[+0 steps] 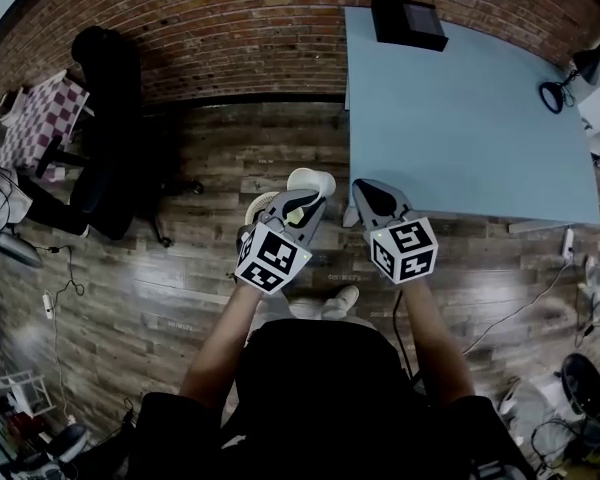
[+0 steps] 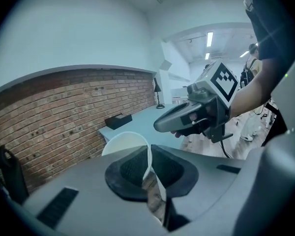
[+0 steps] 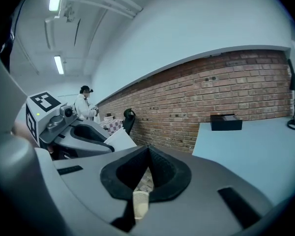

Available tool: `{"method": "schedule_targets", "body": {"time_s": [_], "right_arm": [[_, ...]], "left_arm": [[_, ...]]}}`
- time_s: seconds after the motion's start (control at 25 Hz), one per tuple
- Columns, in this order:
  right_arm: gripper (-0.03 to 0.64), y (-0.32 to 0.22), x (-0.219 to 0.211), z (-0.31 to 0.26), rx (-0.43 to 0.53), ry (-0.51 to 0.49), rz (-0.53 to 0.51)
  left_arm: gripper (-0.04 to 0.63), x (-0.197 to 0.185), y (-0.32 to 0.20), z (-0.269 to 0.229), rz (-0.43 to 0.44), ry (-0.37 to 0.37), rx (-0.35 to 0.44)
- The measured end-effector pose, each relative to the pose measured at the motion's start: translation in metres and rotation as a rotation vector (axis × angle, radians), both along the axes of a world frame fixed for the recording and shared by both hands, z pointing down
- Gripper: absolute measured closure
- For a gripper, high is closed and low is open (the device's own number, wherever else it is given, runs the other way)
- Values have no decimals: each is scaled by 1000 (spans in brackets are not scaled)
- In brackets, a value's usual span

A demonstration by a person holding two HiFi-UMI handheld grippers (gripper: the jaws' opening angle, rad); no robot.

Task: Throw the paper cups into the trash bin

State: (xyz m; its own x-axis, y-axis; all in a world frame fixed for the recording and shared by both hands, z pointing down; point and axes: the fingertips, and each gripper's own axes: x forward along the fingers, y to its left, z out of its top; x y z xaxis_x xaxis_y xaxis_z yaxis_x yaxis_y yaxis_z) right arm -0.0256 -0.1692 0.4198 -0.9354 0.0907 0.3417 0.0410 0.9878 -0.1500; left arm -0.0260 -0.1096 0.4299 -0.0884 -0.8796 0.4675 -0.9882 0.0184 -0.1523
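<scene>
Pinching paper cup [image 2: 122, 142] wall, left gripper [image 1: 302, 201] near table [image 1: 460, 118] edge.

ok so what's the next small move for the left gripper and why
Probably shift the left gripper, shut on the paper cup, over the pale round rim showing beside it, possibly the bin. The cup hangs above the wooden floor, not yet dropped.

**Blue bench, plank floor**

My light-blue bench [image 1: 460, 118] stood with its far end against the brick wall [image 1: 240, 28]. A black box [image 1: 408, 22] lay at that far edge, and a black lamp [image 1: 583, 65] stood at its right side. Beside it ran the wooden plank floor [image 1: 230, 158], which carried a black chair [image 1: 110, 138] and loose cables [image 1: 65, 278].
</scene>
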Motion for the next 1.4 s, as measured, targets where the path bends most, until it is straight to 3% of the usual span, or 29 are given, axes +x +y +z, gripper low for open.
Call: {"method": "schedule_targets", "body": {"time_s": [0.8, 1.4], "right_arm": [[612, 108, -114, 10, -15, 38, -17], [612, 183, -190, 46, -70, 89, 89]], "left_arm": [[563, -121, 129, 23, -78, 72, -19], [565, -196, 222, 64, -77, 177, -47]]}}
